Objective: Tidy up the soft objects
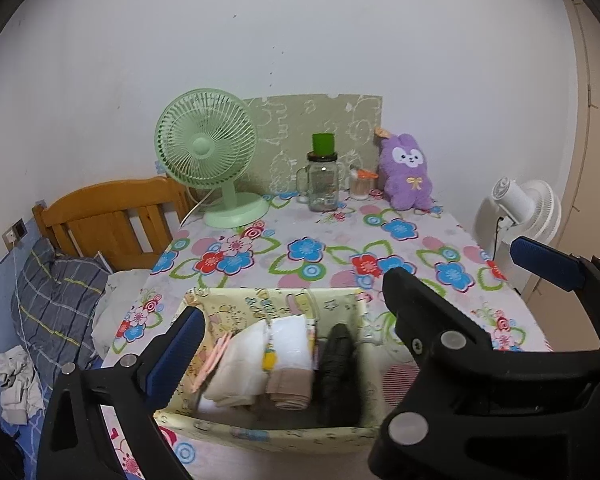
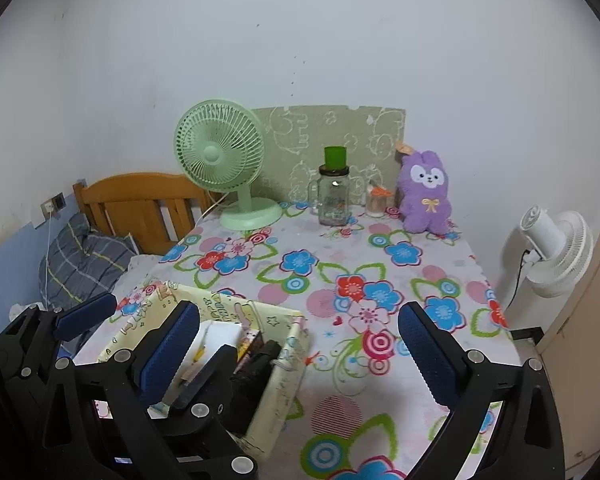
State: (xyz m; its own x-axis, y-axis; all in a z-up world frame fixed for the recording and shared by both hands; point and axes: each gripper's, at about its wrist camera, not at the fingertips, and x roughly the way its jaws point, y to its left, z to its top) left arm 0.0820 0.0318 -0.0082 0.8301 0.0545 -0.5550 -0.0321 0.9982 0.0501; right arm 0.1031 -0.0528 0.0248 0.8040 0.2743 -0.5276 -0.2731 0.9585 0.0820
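Two grippers: both are held above the near end of the counter [image 2: 380,264], pointed down and forward.
Left gripper [image 1: 292,328]: its jaws are spread wide, nothing is gripped; one blue pad [image 1: 180,344] is seen over the left wall of the fabric box, the other side is hidden behind the neighbouring tool.
Right gripper [image 2: 300,344]: its jaws are spread wide and nothing is held; the left pad [image 2: 172,344] is seen in front of the box, the right pad [image 2: 424,348] over bare cloth.
Fabric box [image 1: 260,434]: a pale yellow printed container is stood on the near left part of the counter, its top open.
Soft objects: folded white cloth [image 1: 260,348], a beige folded piece [image 1: 290,390] and a black item [image 1: 338,368] are packed side by side inside the box; a small yellow charm [image 1: 269,360] is laid on the white cloth.
Counter covering: a floral cloth in blue, red, pink and green is spread over the whole top.
Purple plush rabbit [image 2: 426,192]: seated upright at the far right edge, against a green printed board [image 2: 332,136].
Far edge items: a green desk fan [image 2: 220,156], a glass jar with green cap [image 2: 334,196] and a small container [image 2: 376,202] are lined up.
Surroundings: a white fan [image 2: 556,256] is noted on the right, a bed with plaid pillow [image 1: 56,300] on the left.
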